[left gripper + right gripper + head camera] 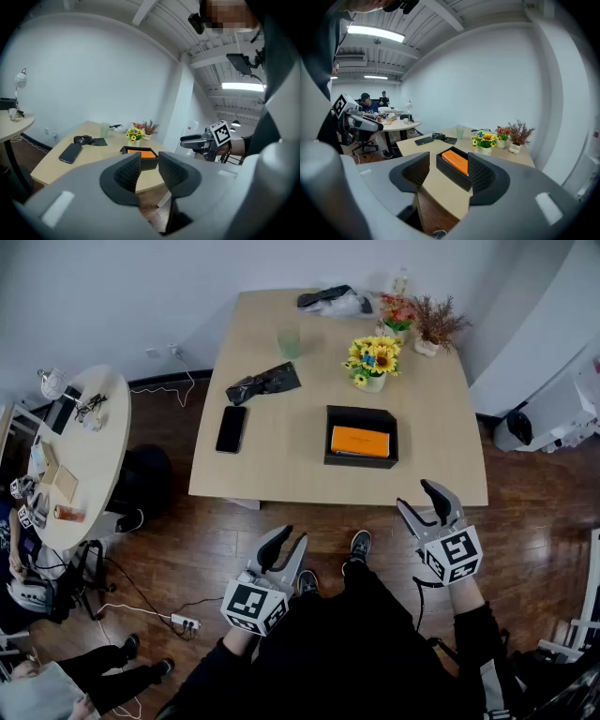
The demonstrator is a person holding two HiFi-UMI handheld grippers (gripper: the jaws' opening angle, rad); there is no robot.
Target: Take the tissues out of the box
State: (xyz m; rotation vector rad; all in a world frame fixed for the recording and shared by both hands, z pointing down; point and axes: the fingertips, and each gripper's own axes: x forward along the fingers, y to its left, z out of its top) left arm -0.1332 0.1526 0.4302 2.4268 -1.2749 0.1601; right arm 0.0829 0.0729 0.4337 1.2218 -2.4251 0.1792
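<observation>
One large pale wooden table (281, 456) at centre on dark plank floor (530, 512); round pale side table (98, 442) well left, its clutter too small to tell. Left gripper (289, 540) and right gripper (413, 496) over floor, short of table's near edge, both with jaws apart, nothing between. Black rectangular open-topped box (361, 415) near that edge, orange tissue pack (360, 441) inside, path unobstructed. Sunflower pot (372, 360) just behind box; crumpled black bag (262, 382), flat black phone (231, 428), translucent green cup (289, 340) further left. Dark object at far edge unclear
</observation>
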